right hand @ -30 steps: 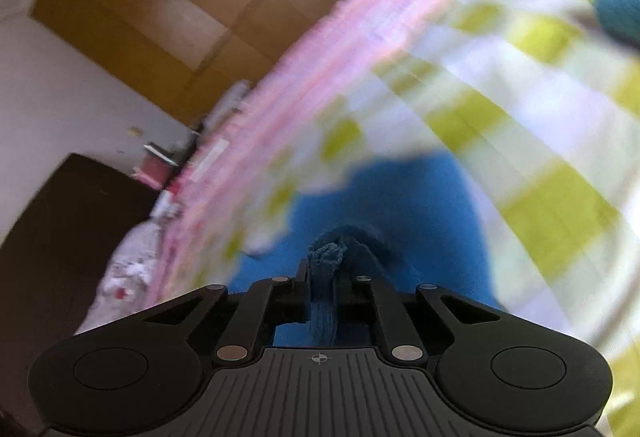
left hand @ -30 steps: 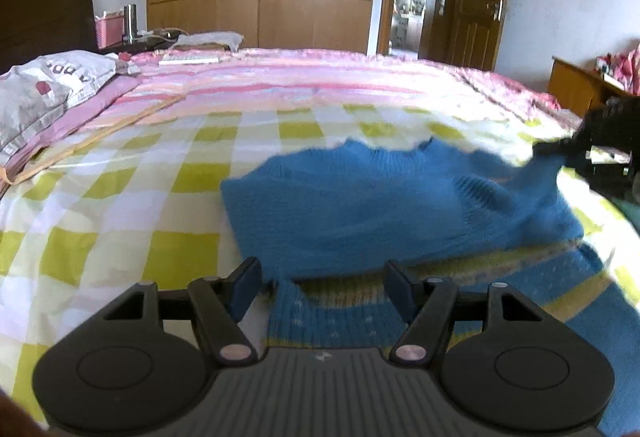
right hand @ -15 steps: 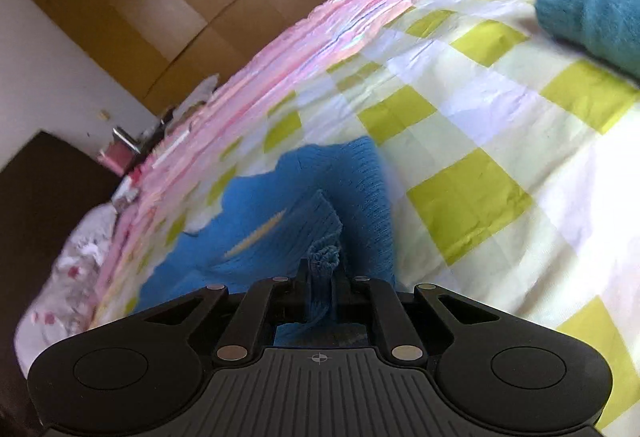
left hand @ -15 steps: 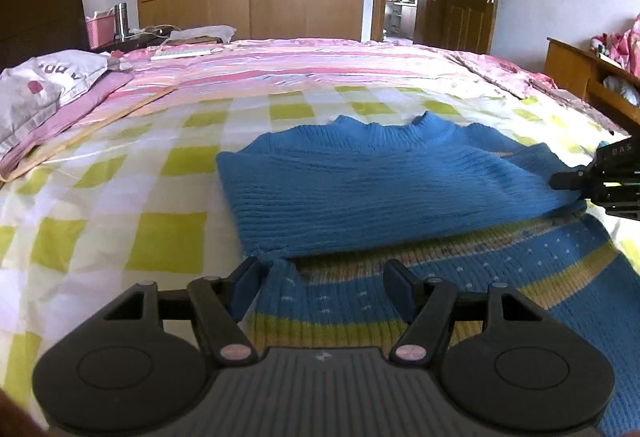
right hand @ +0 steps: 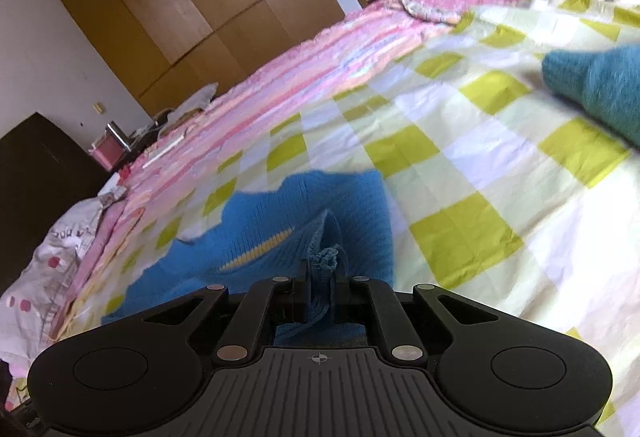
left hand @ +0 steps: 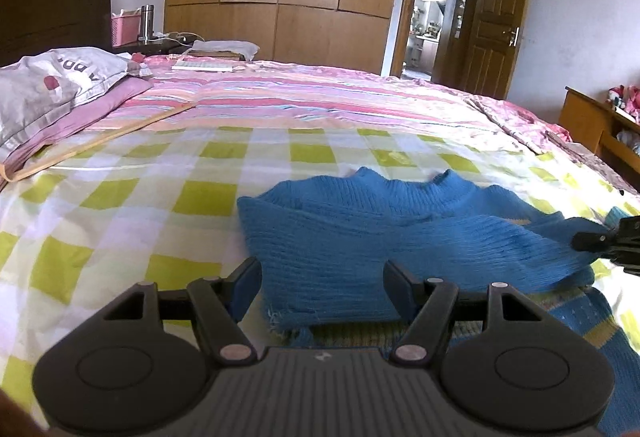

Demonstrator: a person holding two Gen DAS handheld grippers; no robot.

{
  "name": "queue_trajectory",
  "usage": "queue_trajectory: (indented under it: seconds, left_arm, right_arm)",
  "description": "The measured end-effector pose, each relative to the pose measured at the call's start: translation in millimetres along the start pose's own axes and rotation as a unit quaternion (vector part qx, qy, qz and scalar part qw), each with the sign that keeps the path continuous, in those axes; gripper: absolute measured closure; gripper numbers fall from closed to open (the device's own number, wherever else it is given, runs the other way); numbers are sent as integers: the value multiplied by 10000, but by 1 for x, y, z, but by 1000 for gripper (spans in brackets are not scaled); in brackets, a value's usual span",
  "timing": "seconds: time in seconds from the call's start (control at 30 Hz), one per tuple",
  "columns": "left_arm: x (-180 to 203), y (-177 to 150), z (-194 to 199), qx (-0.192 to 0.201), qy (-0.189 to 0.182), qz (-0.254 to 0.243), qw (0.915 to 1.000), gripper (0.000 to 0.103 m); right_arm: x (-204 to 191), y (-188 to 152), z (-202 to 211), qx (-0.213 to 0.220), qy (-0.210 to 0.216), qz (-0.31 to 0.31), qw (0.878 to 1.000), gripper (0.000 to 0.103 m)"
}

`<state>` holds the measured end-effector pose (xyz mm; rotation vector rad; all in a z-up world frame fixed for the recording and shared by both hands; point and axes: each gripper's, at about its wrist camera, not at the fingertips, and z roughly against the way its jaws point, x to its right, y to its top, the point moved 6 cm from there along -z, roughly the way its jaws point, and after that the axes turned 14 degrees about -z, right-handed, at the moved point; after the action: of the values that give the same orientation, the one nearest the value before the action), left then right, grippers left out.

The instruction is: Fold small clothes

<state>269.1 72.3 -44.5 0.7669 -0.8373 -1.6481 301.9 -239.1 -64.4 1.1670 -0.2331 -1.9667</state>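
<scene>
The blue sweater (left hand: 360, 237) lay on the bed (left hand: 120, 205), long axis crosswise, collar away from the fingers. Left gripper (left hand: 320, 287) stood open astride its near edge; right gripper (right hand: 320, 291) pinched a bunched fold.

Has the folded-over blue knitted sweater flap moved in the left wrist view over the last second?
Yes. The blue knitted sweater flap's near edge has come down the picture over its yellow-striped part, towards the left claw, judged against the checked bedsheet.
</scene>
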Motion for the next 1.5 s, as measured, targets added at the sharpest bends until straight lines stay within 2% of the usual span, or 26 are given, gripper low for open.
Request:
queue_trajectory:
  seconds: [0.17, 0.27, 0.53, 0.7, 0.87, 1.0, 1.13, 1.27, 1.33, 1.4, 1.5]
  left_arm:
    - [0, -14, -6, -194, 111, -64, 9997, 32]
    - [1, -19, -9, -286, 181, -152, 9993, 32]
    - [-7, -29, -9, -447, 282, -199, 9984, 31]
    - [-11, -32, -4, -565, 383, -249, 9974, 31]
    - [-14, -30, 11, -477, 468, -198, 9976, 31]
    - [-12, -14, 19, -200, 498, -217, 9983, 31]
    - [-8, 3, 15, 19, 432, -265, 9987, 31]
    - [-2, 2, -7, -176, 395, -411, 9982, 31]
    - [-2, -6, -18, -364, 379, -403, 9978, 31]
    - [-2, -15, -21, -463, 379, -379, 9975, 31]
    - [-6, -24, -21, -486, 314, -268, 9980, 29]
  right_arm:
    - [5, 13, 0, 156, -57, -58, 9998, 95]
    - [17, 11, -10, 39, -264, -204, 9994, 95]
    - [17, 9, -11, 80, -312, -95, 9994, 95]
    - [17, 11, -8, 13, -333, -82, 9994, 89]
    - [17, 15, 12, 208, -408, 102, 9989, 87]
    - [9, 21, 22, 520, -448, 519, 9963, 87]
    - [-9, 20, 8, 379, -298, 874, 9950, 87]
    - [-14, 17, -10, 248, -365, 1044, 9936, 87]
    - [-13, 17, -14, 237, -453, 1156, 9920, 81]
    - [-7, 19, -14, 293, -619, 1165, 9908, 78]
    - [4, 22, -13, 252, -619, 1022, 9925, 77]
